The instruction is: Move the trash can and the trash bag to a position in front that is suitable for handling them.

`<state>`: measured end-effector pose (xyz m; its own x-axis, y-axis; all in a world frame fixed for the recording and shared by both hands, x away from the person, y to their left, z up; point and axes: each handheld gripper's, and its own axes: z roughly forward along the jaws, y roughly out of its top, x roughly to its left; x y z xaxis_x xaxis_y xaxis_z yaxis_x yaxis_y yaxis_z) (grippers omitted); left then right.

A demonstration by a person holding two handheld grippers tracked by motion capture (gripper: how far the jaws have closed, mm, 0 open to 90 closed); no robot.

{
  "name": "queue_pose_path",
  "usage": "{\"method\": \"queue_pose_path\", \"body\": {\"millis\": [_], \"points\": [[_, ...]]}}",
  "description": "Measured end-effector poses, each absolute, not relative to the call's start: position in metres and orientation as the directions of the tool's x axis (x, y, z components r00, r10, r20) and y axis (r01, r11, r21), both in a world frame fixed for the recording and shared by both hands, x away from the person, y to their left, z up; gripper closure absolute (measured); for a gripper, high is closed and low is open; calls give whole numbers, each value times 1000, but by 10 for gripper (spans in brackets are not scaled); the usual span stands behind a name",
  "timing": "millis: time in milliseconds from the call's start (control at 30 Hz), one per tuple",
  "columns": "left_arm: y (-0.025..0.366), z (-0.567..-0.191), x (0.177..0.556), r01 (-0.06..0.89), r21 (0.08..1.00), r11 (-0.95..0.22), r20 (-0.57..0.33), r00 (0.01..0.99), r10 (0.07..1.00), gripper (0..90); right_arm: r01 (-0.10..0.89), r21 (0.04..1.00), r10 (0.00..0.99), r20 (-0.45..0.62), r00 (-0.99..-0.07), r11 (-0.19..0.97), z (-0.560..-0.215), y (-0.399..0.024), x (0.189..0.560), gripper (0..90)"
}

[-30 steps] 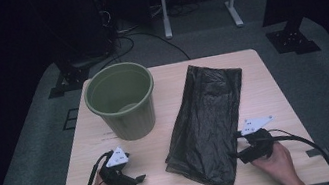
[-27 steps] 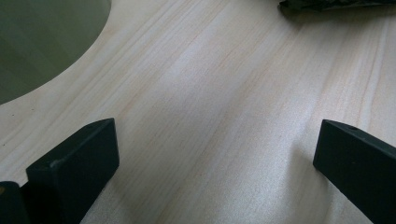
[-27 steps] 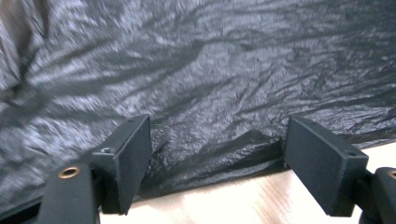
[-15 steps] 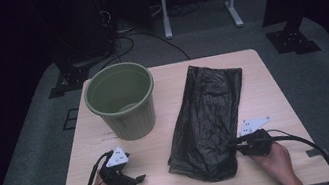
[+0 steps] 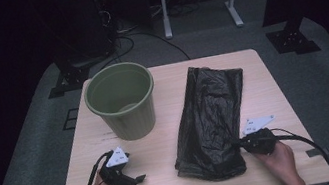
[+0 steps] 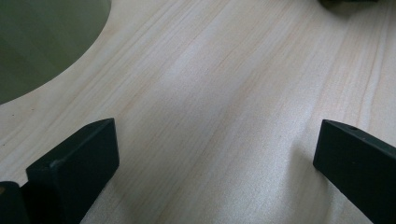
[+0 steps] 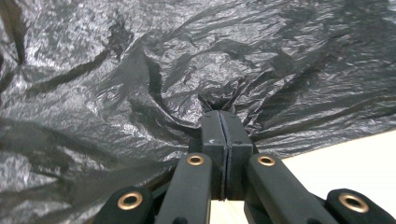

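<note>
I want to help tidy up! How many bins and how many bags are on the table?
2 things: one green bin stands upright at the table's far left, and one black bag lies flat to its right, its near edge pinched by the right gripper. Nothing seems hidden.

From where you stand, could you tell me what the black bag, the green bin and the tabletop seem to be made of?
The black bag looks like thin plastic film: glossy, crinkled, puckering where the right tongs pinch it. The green bin seems moulded plastic, matte and smooth-walled, though painted metal cannot be ruled out. The tabletop looks like pale wood or wood-look laminate, with fine straight grain lines.
</note>
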<state>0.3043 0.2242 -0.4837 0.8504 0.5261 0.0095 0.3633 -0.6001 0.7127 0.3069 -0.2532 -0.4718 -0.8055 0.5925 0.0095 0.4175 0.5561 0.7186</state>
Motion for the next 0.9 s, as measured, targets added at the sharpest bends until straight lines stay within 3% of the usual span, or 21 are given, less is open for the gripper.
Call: {"method": "queue_pose_path", "body": {"millis": [567, 900], "points": [[224, -484, 304, 363, 712, -600, 10, 850, 526, 0, 471, 698, 657, 1, -754, 539, -469, -306, 278, 891], [224, -484, 304, 363, 712, -601, 10, 850, 526, 0, 485, 685, 668, -3, -745, 544, -472, -316, 269, 885]]}}
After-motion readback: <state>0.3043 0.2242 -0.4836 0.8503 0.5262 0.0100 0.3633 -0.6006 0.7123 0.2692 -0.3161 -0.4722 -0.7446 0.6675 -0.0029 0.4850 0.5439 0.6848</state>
